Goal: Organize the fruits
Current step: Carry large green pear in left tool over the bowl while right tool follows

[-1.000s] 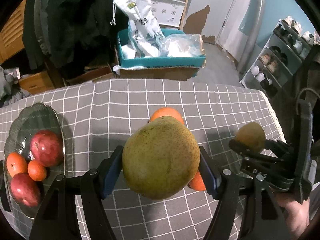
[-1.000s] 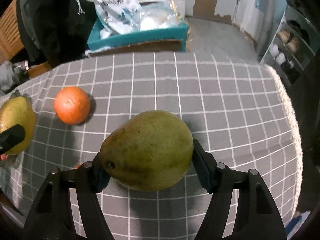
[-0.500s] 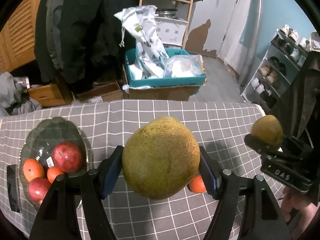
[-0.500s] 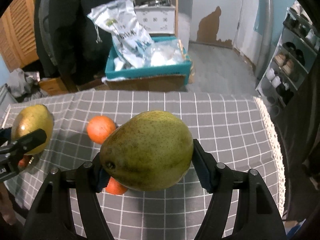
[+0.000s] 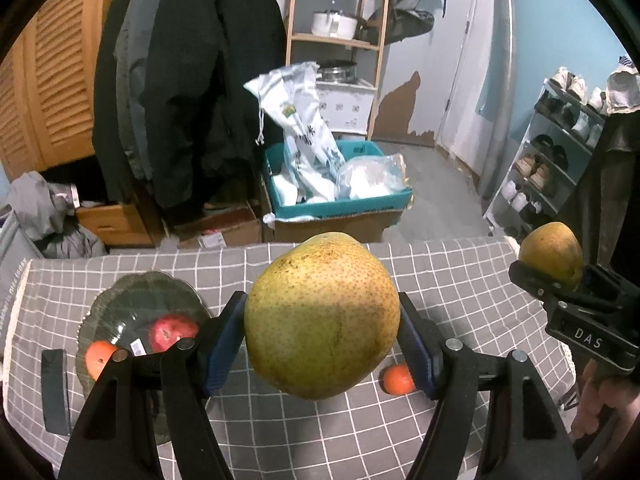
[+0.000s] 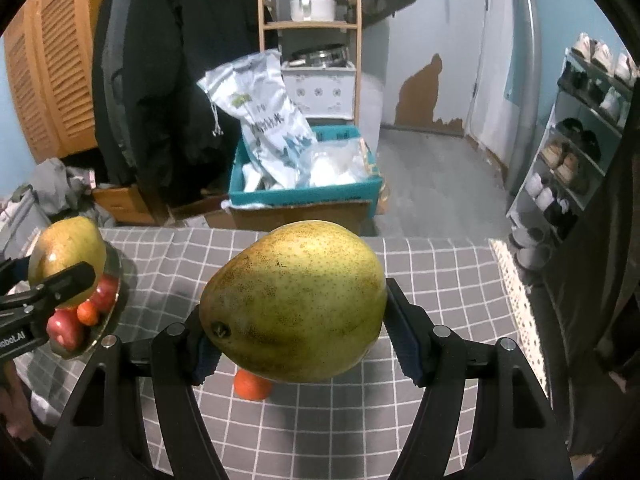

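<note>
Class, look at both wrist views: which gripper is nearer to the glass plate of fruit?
Left. The left gripper, holding a pear, hangs just beside the plate; the right gripper, also holding a pear, is across the table.

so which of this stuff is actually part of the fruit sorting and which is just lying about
Part of the job:
- pear in the left tongs
- pear in the right tongs
- loose orange on the cloth
- glass plate holding apples and oranges

Just lying about:
- teal box of bags
- hanging coats
- shoe rack
</note>
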A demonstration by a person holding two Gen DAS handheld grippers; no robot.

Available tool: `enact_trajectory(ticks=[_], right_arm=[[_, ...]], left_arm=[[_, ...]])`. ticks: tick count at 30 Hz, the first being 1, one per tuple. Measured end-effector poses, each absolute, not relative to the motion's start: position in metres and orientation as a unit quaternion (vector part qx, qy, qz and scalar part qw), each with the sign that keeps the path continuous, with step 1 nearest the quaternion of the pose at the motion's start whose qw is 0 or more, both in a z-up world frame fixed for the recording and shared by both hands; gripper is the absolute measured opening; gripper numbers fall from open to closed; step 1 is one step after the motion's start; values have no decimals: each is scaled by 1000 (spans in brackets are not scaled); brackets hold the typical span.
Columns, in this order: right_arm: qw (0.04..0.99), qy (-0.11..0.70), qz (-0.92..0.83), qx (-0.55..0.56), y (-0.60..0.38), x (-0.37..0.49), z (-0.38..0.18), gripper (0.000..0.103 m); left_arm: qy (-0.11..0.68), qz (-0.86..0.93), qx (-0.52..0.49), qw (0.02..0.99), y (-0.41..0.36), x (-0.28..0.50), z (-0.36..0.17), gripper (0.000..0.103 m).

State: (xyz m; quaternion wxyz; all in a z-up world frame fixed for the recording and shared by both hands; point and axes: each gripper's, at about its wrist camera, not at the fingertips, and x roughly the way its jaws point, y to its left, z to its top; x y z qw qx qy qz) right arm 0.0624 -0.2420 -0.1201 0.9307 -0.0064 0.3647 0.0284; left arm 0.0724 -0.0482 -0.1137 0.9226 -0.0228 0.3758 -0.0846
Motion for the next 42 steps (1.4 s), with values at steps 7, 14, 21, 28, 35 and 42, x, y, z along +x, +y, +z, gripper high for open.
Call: enact_trajectory(ticks=[7, 14, 21, 28, 35, 42], right_arm=[[939, 341, 38, -14, -232, 52, -101, 70], [946, 320, 53, -25, -218, 43, -85, 70], [948, 308, 69, -32, -203, 43, -74, 70], [947, 308, 86, -37, -183, 49, -73, 70], [944, 310, 105, -42, -156, 57, -73, 70], [940, 312, 128, -46, -127, 67, -71, 70]], left_arm=[[358, -79, -18, 930, -41, 64, -99, 73], [342, -70, -18, 937, -29, 57, -89, 73], [331, -57, -23, 941, -14, 52, -82, 73], [326, -43, -31, 944, 3, 46, -80, 73], [321, -24, -39, 946, 25, 43, -77, 73], [319, -2, -48, 946, 53, 41, -77, 73]])
